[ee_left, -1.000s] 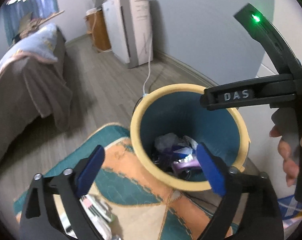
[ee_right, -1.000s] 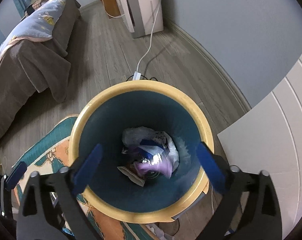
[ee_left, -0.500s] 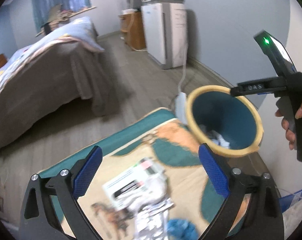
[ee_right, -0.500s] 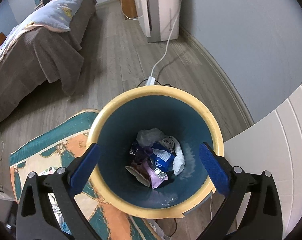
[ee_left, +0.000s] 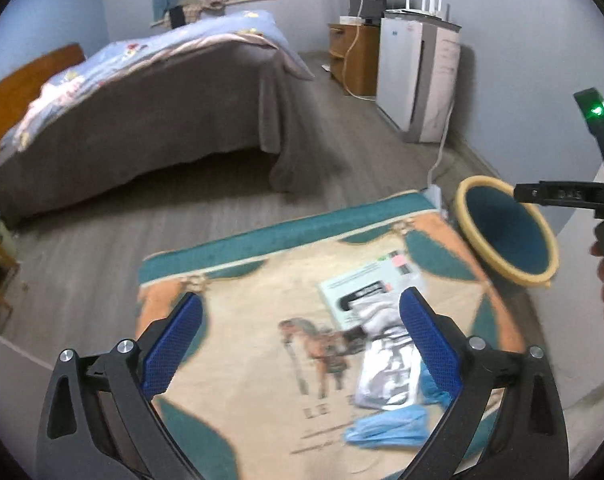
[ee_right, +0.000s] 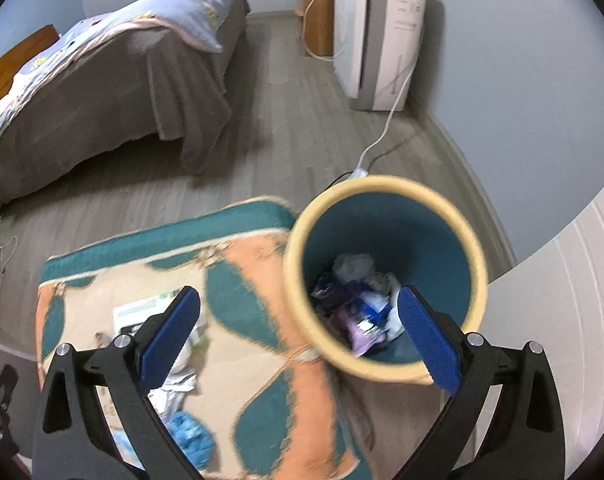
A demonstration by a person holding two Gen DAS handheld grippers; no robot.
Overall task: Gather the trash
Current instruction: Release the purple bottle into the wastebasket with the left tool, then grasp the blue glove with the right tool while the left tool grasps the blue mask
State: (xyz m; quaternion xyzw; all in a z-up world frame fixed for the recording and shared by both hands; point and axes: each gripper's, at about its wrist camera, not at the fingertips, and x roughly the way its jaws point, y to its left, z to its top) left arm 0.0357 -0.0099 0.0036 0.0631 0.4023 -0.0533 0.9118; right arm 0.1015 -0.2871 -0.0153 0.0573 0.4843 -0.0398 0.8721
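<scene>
On the rug (ee_left: 261, 360) lies the trash: a white sheet (ee_left: 366, 288), a silver wrapper (ee_left: 386, 376) and blue crumpled stuff (ee_left: 390, 424), perhaps a mask, since the view is blurred. The left gripper (ee_left: 302, 344) hangs above them with its fingers wide and empty. The right gripper (ee_right: 297, 340) also stands wide with nothing held, over the near rim of the bin (ee_right: 382, 184), which sits at the rug's corner and has wrappers (ee_right: 358, 308) at its bottom.
</scene>
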